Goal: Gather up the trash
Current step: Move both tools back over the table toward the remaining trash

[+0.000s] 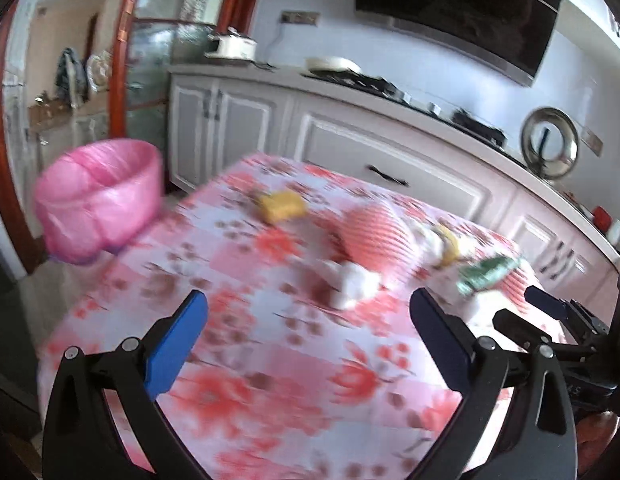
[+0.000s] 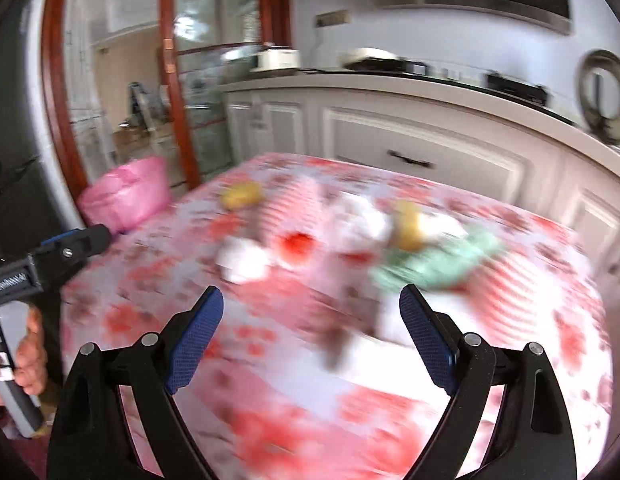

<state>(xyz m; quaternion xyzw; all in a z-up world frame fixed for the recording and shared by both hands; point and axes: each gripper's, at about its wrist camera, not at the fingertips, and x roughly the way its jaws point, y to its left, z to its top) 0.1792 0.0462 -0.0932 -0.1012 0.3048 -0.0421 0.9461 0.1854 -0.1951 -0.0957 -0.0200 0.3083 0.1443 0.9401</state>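
Pink plastic lines the bin (image 1: 98, 196) beside the table's left edge. On the flowered tablecloth (image 1: 270, 380) lie a yellow sponge (image 1: 282, 206), white crumpled tissues (image 1: 355, 282) and a green wrapper (image 1: 487, 274), all blurred. The left gripper (image 1: 308, 336) and the right gripper (image 2: 311, 332) stand wide apart, both released, grasping nothing.

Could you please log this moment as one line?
left gripper open, empty | right gripper open, empty | trash on table | pink bin beside table

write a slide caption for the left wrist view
Open left gripper over a floral tablecloth strewn with trash, pink-lined bin beside it.
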